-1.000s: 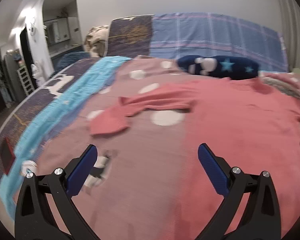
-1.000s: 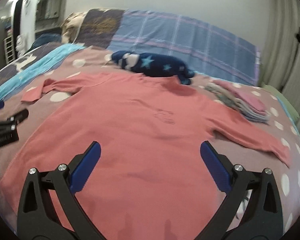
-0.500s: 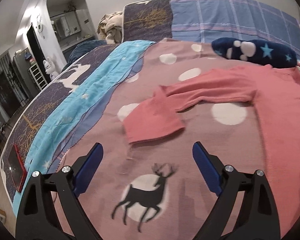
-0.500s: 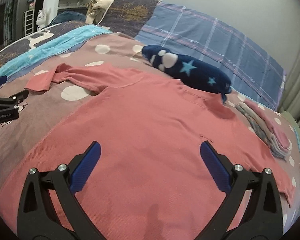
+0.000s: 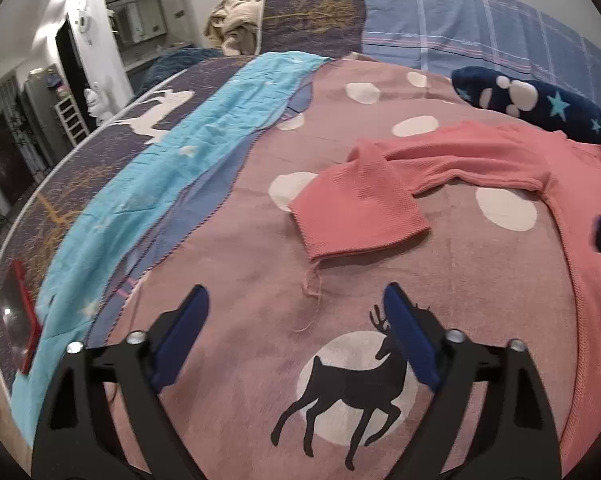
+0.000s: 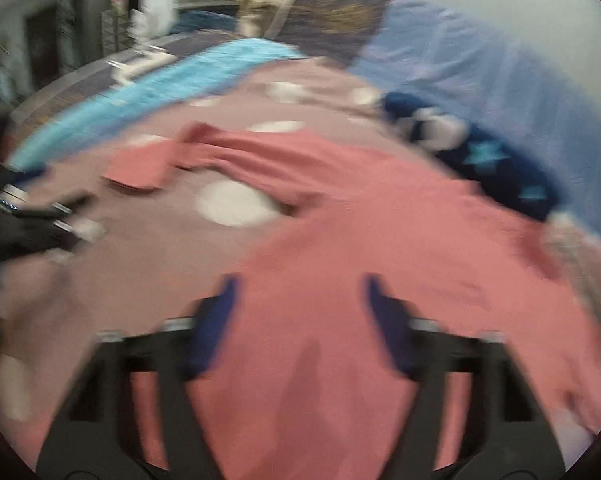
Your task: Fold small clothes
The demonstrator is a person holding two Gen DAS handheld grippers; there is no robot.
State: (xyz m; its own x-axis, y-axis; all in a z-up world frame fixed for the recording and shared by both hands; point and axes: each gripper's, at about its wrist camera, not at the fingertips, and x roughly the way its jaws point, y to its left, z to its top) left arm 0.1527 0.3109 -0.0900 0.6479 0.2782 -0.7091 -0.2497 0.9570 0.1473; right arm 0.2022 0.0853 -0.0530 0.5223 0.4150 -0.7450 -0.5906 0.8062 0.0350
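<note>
A: From your left wrist, what do you have ahead?

B: Your left gripper [image 5: 296, 312] hangs over the dotted mauve blanket [image 5: 228, 248], jaws apart and closing a little, nothing between them. A black deer print [image 5: 348, 388] lies just under the pads. The pink sweater [image 5: 480, 156] is spread on the blanket to the right, and its sleeve cuff [image 5: 360, 208] is folded back toward you, just beyond your fingertips and not touched. A loose thread [image 5: 314, 284] trails from the cuff.

A: And behind it?

B: A navy star-print cushion [image 5: 540, 104] sits beside the sweater's collar end, and a turquoise cloth [image 5: 180, 152] runs along the left.

A: Now the right wrist?

B: It is blurred. Your right gripper [image 6: 300, 300] is over the sweater's body [image 6: 380, 240], jaws closing; they still show a gap, with the fabric below them, not pinched. Your left gripper shows dark at the left edge.
</note>
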